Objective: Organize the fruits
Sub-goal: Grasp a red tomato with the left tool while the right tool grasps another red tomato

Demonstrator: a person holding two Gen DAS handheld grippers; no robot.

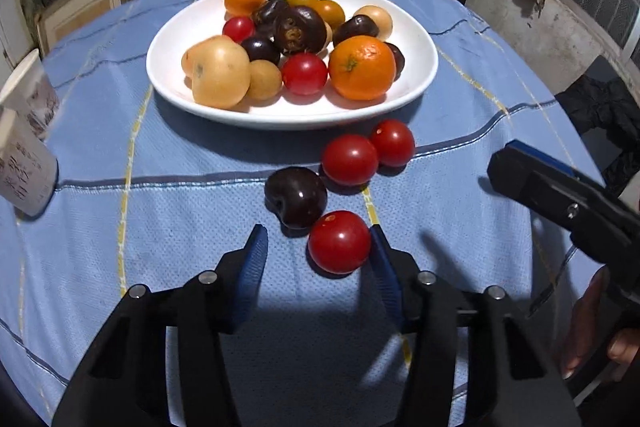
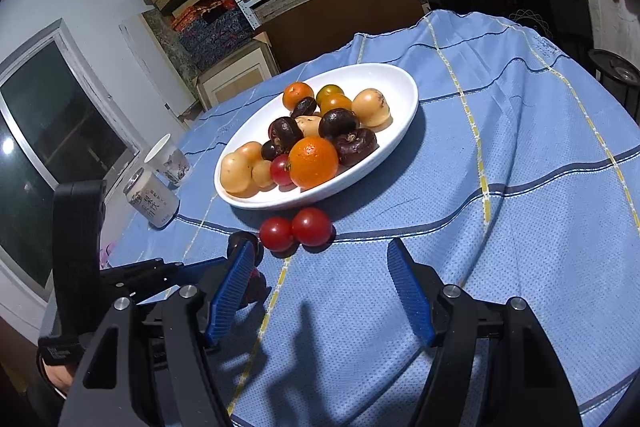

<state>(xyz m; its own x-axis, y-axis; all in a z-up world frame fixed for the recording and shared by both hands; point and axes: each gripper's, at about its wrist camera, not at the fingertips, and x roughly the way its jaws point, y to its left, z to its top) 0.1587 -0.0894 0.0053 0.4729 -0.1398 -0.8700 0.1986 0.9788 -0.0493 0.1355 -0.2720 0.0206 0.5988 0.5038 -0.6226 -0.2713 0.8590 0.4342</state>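
Observation:
A white oval plate point(image 1: 280, 119) point(image 2: 248, 201) holds oranges, red tomatoes, dark plums and pale yellow fruits. On the blue cloth in front of it lie two red tomatoes point(image 1: 350, 159) point(image 2: 276, 233), a dark plum point(image 1: 296, 197) and one nearer red tomato point(image 1: 339, 242). My left gripper point(image 1: 318, 239) is low over the cloth with that nearer tomato between its fingers. The tomato rests against the right pad, and the left pad stands clear of it. My right gripper point(image 2: 320, 259) point(image 1: 508, 167) hovers open to the right with only cloth between its fingers.
A paper cup point(image 1: 24, 95) point(image 2: 168, 159) and a drink can point(image 1: 24, 171) point(image 2: 154, 199) stand at the table's left edge. Shelves of boxes and a dark board stand behind the table. A person's hand point(image 1: 580, 339) grips the right tool.

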